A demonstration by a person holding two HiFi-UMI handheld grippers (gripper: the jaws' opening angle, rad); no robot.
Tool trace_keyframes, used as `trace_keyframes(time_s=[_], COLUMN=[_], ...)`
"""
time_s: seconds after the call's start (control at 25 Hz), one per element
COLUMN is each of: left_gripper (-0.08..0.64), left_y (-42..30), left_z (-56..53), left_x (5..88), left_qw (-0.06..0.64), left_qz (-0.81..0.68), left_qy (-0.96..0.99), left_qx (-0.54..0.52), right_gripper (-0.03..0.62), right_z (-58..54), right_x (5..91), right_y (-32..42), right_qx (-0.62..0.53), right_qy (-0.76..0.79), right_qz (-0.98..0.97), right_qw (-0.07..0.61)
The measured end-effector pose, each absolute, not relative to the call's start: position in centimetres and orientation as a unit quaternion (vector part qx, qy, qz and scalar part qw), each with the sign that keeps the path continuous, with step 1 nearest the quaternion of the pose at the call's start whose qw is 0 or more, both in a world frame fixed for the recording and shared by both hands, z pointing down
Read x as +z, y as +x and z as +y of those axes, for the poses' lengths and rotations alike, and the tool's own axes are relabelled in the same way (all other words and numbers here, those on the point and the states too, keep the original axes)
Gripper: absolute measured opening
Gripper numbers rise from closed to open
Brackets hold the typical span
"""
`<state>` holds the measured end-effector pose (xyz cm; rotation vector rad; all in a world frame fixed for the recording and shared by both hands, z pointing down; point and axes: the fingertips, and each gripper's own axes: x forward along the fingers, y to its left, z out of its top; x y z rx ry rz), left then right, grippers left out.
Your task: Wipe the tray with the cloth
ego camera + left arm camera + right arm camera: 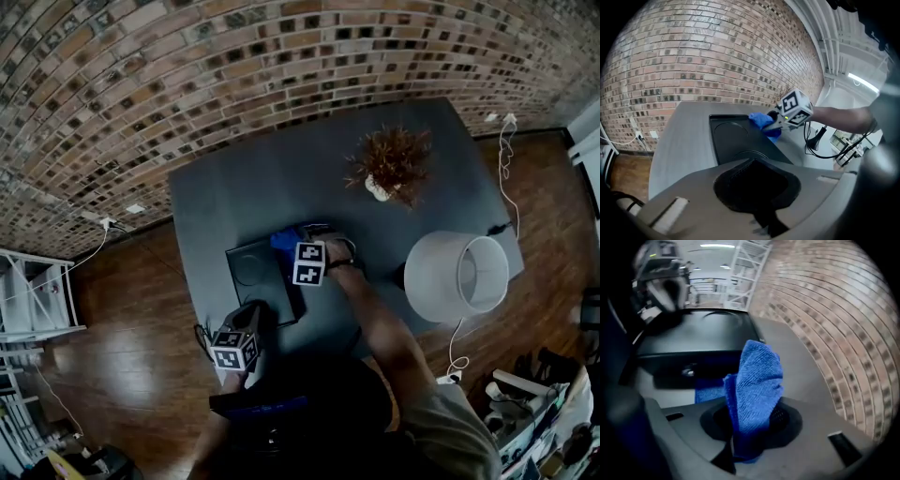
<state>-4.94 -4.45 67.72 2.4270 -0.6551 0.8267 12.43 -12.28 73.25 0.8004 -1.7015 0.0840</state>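
Note:
A black tray (251, 272) with round recesses lies on the dark grey table (281, 178). My right gripper (295, 248) is shut on a blue cloth (284, 241) at the tray's far right corner. In the right gripper view the cloth (757, 380) stands up out of the jaws, with the tray (693, 338) just ahead. My left gripper (257, 314) sits at the tray's near edge with its jaws shut (752, 173). That edge of the tray (736, 140) runs out of sight under them, so any contact is hidden. In the left gripper view the cloth (764, 121) is at the tray's far right corner.
A lamp with a white shade (459, 272) stands at the table's right, its cable trailing to the floor. A dried plant in a vase (389, 164) stands behind it. A white shelf (33, 295) is on the wooden floor at left. A brick wall lies beyond the table.

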Motion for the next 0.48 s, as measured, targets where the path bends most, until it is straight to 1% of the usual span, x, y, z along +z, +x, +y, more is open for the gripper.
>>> trace_keyframes(time_s=[0.04, 0.12, 0.28, 0.36, 0.44, 0.48], left_gripper=[0.015, 0.015, 0.015, 0.015, 0.015, 0.015], left_y=[-4.8, -4.9, -4.9, -5.2, -5.2, -5.2], left_z=[-4.5, -4.3, -4.5, -4.6, -4.6, -4.6], left_x=[67.6, 67.7, 67.8, 68.1, 68.1, 67.9], left_qw=[0.240, 0.240, 0.239, 0.236, 0.236, 0.235], left_qz=[-0.242, -0.244, -0.244, -0.243, -0.243, -0.244], left_qy=[0.890, 0.889, 0.889, 0.888, 0.887, 0.886], left_qx=[0.304, 0.305, 0.306, 0.311, 0.315, 0.316], right_gripper=[0.133, 0.135, 0.132, 0.130, 0.131, 0.130], right_z=[-14.0, -15.5, -12.2, -8.4, -6.3, -6.9], right_x=[73.3, 74.0, 74.8, 74.7, 74.6, 74.4], right_y=[13.2, 12.2, 7.8, 6.4, 6.5, 7.3], right_qx=[0.051, 0.056, 0.026, -0.003, -0.024, -0.019], right_qy=[0.381, 0.394, 0.319, 0.233, 0.182, 0.195], right_qz=[-0.718, -0.718, -0.749, -0.783, -0.801, -0.802], right_qw=[0.580, 0.571, 0.580, 0.577, 0.570, 0.564])
